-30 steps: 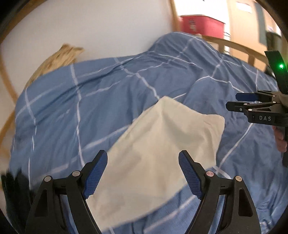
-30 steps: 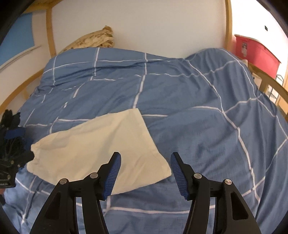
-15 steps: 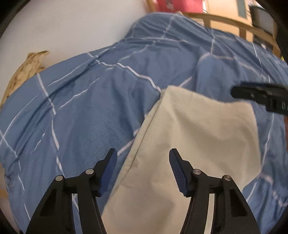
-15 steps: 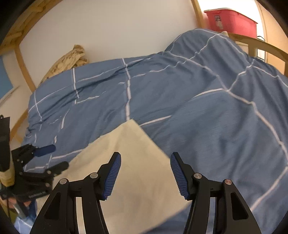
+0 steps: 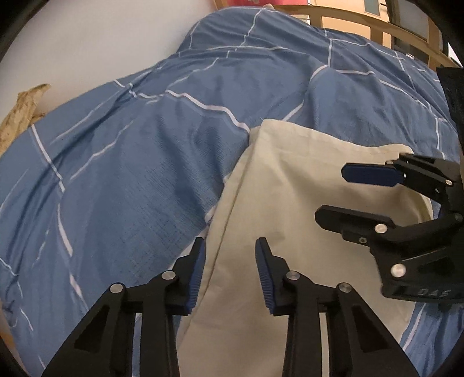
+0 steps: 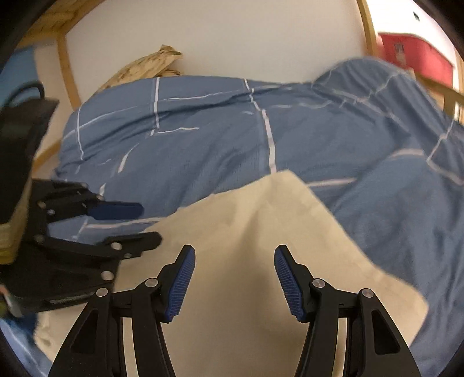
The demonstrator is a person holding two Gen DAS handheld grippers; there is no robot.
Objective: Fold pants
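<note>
The cream pants (image 5: 290, 197) lie folded flat on the blue checked duvet (image 5: 145, 162). My left gripper (image 5: 230, 252) is open, half closed, right over the pants' left edge, nothing between its pads. My right gripper (image 6: 235, 258) is open above the cream pants (image 6: 261, 232) near their middle. Each gripper shows in the other's view: the right one (image 5: 333, 194) over the pants' right part, the left one (image 6: 145, 223) at the pants' left edge. Both are empty.
The duvet (image 6: 290, 139) covers the bed and bulges at the far right. A tan patterned pillow (image 6: 145, 66) lies against the white wall. A wooden bed rail (image 5: 362, 23) runs along the right, with a red storage box (image 6: 414, 55) beyond it.
Both grippers have come down close over the pants. The left gripper's jaws have narrowed and moved to the pants' left edge. The right gripper has moved in over the pants.
</note>
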